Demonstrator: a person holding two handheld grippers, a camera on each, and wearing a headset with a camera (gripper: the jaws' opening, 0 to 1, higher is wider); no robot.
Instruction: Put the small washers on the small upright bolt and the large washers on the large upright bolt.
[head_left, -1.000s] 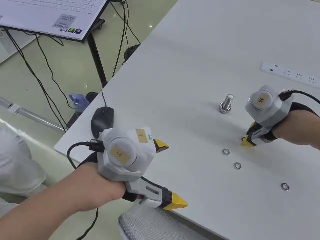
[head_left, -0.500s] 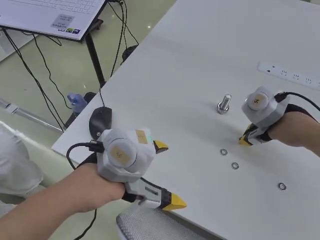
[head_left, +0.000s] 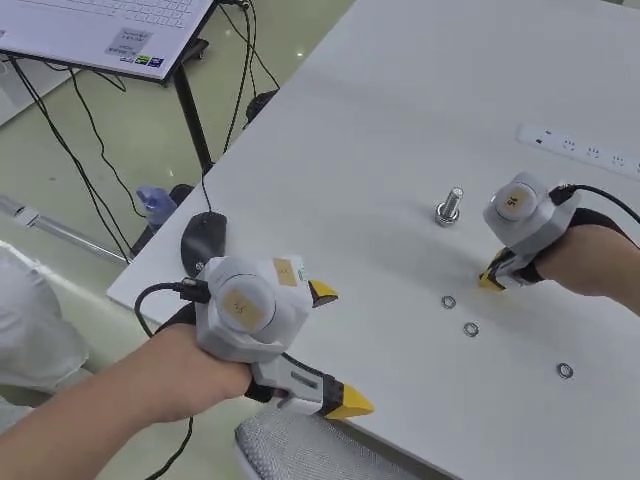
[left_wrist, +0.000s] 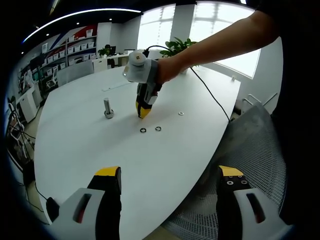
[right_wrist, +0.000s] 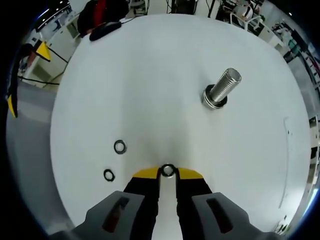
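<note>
Pinched washer (right_wrist: 168, 170): lies between the 2 yellow tips of the right gripper, low on the white table, right of the bolt and a little nearer than it.
Bolt (head_left: 450, 206): 1 stands upright on its head on the table, threaded shank up, apart from every washer.
Loose washers (head_left: 448, 301): 3 lie flat on the table. 2 sit close together just on the near side of the right gripper's tips. The 3rd washer (head_left: 565, 370) is well apart to the right.
Right gripper (right_wrist: 168, 176): tips down at the table surface, jaws drawn almost together and clamped on the pinched washer. The hand comes in from the right edge of the head view.
Left gripper (left_wrist: 170, 172): jaws spread wide with nothing between them, held over the near left edge of the table, well apart from the bolt and the washers.
Table (head_left: 400, 120): white, with a power strip (head_left: 580, 150) at the far right and a black mouse (head_left: 203, 240) at its left edge.
Chair (head_left: 300, 455): grey mesh, under the left gripper.
Laptop (head_left: 110, 30): on a stand at the far left, off the table.
</note>
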